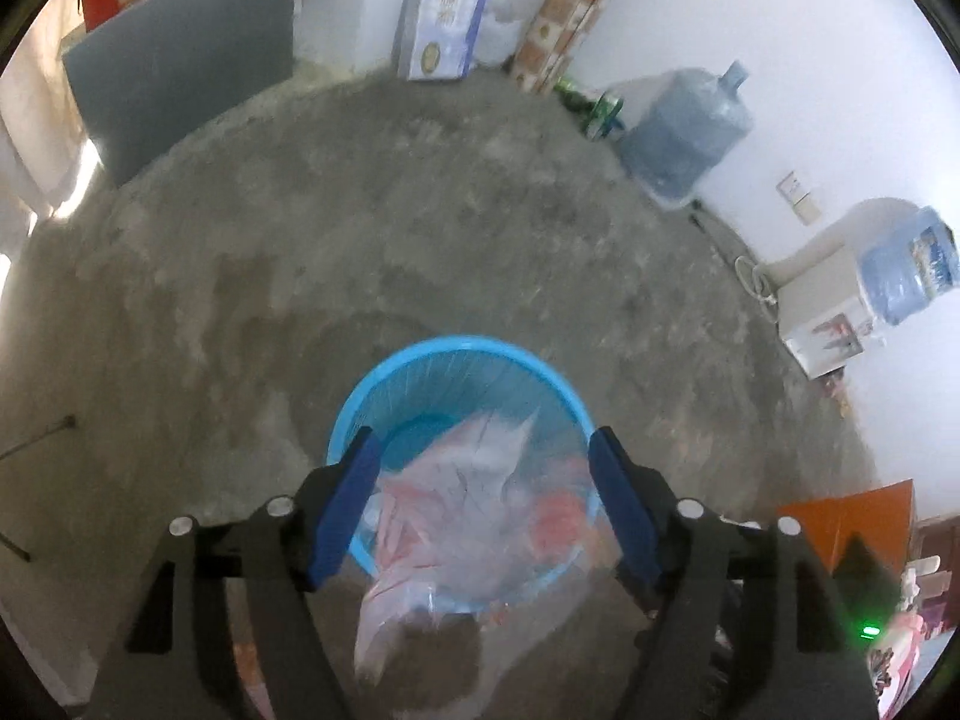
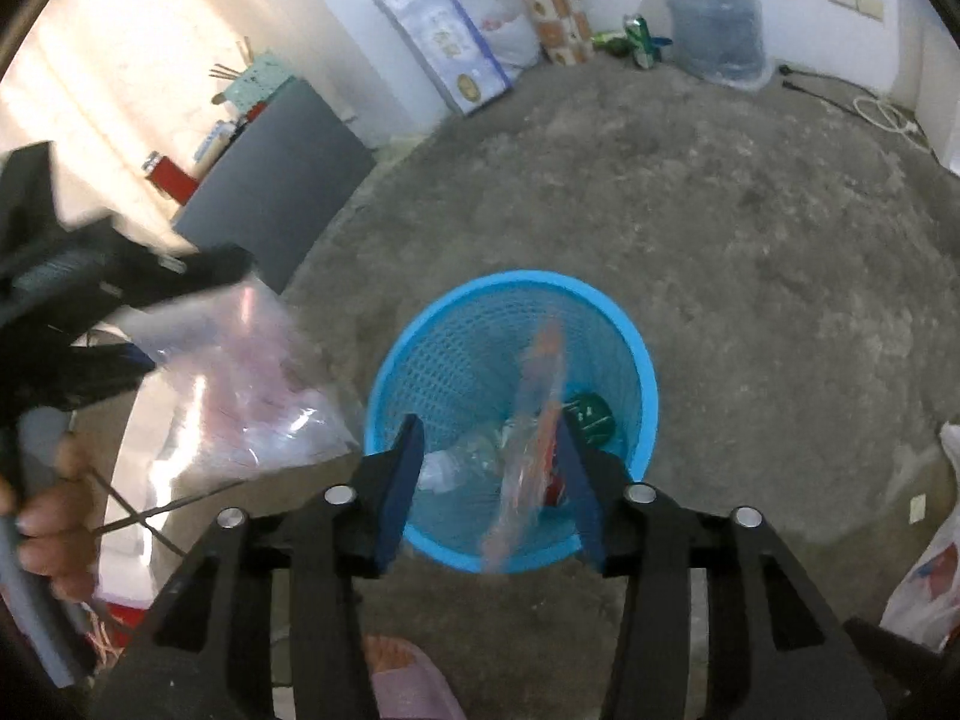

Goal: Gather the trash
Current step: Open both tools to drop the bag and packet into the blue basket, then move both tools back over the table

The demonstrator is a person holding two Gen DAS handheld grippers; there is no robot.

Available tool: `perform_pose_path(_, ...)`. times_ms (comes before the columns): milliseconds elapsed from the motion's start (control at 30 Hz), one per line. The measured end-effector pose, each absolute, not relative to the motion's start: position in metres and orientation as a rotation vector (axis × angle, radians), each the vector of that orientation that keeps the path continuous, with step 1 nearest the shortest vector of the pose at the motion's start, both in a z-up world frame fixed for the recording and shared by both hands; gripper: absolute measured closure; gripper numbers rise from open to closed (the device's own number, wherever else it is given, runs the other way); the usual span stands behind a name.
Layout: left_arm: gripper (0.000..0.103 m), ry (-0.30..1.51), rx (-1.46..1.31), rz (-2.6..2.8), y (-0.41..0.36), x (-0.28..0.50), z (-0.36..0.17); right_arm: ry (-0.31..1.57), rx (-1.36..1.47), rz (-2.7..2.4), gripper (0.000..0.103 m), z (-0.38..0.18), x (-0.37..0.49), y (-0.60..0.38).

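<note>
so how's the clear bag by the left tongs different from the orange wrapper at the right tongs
The crumpled clear plastic bag is wide and puffy, while the long orange-printed wrapper is narrow and flat. In the right wrist view the bag hangs beside the blue mesh plastic basket, while the wrapper stands on end over its opening. Both are see-through plastic and blurred.

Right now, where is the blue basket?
The blue basket stands on the grey floor directly below both grippers, low and central in both wrist views. A clear plastic bag hangs over it between the open left gripper's fingers.
</note>
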State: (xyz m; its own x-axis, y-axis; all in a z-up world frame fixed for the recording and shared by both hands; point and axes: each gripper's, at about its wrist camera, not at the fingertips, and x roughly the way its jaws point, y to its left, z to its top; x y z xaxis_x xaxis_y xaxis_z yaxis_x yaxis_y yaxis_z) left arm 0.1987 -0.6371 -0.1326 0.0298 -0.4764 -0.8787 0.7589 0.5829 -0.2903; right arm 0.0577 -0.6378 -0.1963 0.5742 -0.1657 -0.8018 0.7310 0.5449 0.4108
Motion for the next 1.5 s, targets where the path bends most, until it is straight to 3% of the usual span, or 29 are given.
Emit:
perform_pose_path(367,0.031,1.088,0.192,-1.020,-0.609,0.198,-0.082,0.754,0.849,-0.620,0.058,-0.189,0.040,-0.635)
perform_pose_path(633,0.031,1.036,0.146,-1.065,-0.547,0.181,-0.025,0.718,0.860,-0.583,0.048,-0.161,0.007,-0.615)
perform_pose_path(800,0.023,0.958,0.133,-1.097,-0.476,0.154,0.012,0.699,0.845,-0.513,0.039,-0.138,-0.003,-0.593)
perform_pose_path(1000,0.018,0.944,0.066,-1.051,-0.381,0.134,0.024,0.685,0.774,-0.418,0.038,-0.102,0.013,-0.559)
perform_pose_path(1500,0.016,0.782,-0.126,-0.561,-0.056,0.134,0.028,0.708,0.566,0.027,0.026,-0.022,0.115,-0.435)
